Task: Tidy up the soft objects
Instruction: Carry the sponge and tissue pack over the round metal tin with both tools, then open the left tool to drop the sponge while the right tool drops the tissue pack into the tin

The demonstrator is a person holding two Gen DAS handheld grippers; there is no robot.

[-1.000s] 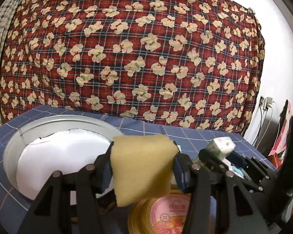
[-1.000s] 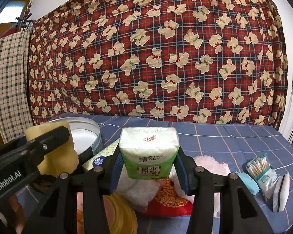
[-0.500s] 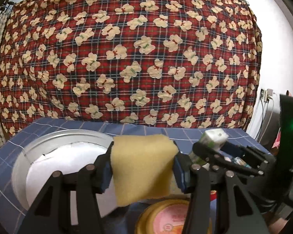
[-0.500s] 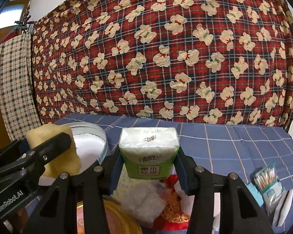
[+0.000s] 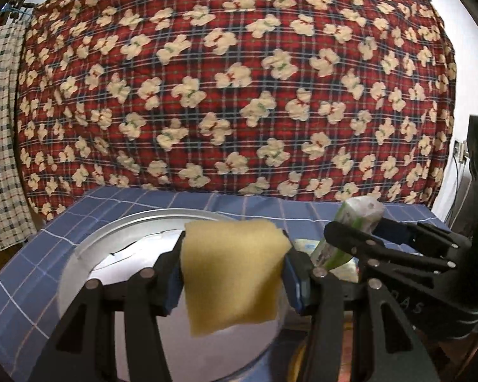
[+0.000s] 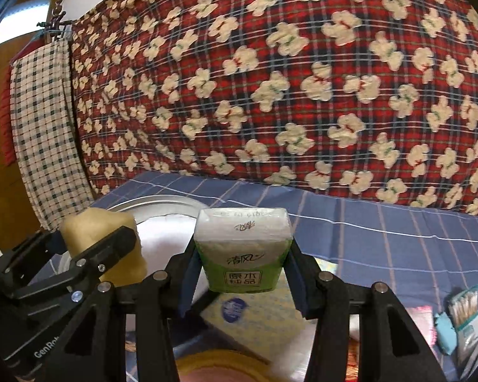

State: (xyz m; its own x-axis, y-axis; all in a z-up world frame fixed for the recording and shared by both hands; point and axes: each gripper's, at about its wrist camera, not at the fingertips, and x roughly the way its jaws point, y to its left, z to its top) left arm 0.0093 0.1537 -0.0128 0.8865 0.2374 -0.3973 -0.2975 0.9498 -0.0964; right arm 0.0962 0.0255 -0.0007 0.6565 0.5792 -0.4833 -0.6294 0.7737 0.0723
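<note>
Yellow sponge (image 5: pixel 234 273) and green-and-white tissue pack (image 6: pixel 243 250) were each held aloft between gripper fingers above a desk (image 6: pixel 382 222) covered in blue checked cloth.

At lower centre of the left wrist view, the left gripper (image 5: pixel 234 278) pinched the sponge from both sides over a round metal basin (image 5: pixel 137 226) lined in white. The right gripper (image 6: pixel 242 273) clamped the tissue pack upright at lower centre of its own view, with a pack of cotton swabs (image 6: pixel 465 310) at lower right. A red plaid cloth printed with bears (image 6: pixel 271 79) filled the background.
</note>
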